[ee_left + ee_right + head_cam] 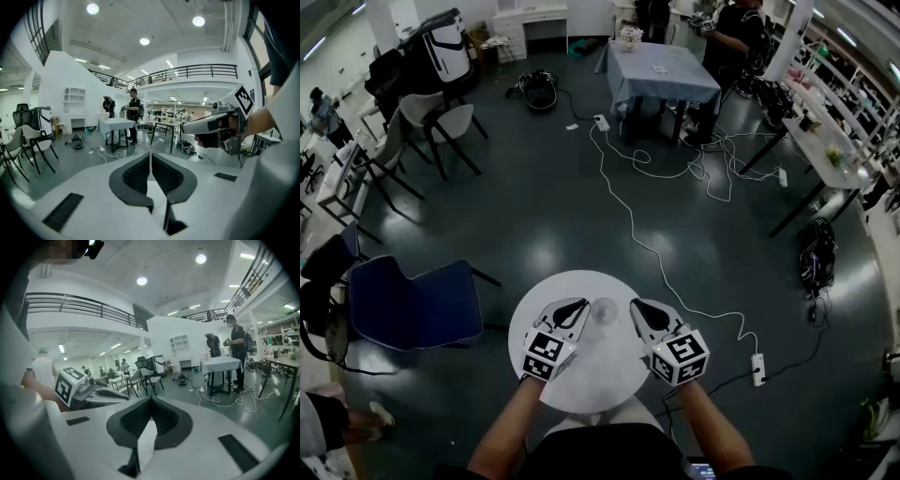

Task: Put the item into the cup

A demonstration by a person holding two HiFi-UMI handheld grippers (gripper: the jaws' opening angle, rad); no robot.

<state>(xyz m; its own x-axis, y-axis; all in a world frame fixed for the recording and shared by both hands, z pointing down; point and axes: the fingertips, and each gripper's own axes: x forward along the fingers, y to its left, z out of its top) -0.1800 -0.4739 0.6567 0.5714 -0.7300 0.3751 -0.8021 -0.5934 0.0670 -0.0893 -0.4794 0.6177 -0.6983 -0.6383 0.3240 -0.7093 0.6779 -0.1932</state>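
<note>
White tabletop (586,380), round and small, carries a single clear cup (605,313) that stands upright between the person's two hand-held grippers in the head view. The left gripper (150,157) has its jaws pressed together with nothing between them. The right gripper (150,401) likewise shows its jaws met at the tips and empty. Both look out across the dark floor rather than down at the table. They sit one on either side of the cup, near it and, as far as can be seen, not touching it.

The item itself cannot be picked out. No view shows it on the bare table, and the cup is too small and blurred to tell whether it lies inside, so its long axis and heading cannot be told either. The cup's own axis runs vertical, mouth up.

Judged from this, either the drop is done or the pick has not begun. In both cases the sound move is to keep both tools clear of the light cup's rim, which a brush could tip. Any item should come in from above, with its long axis in line with the cup's mouth.
</note>
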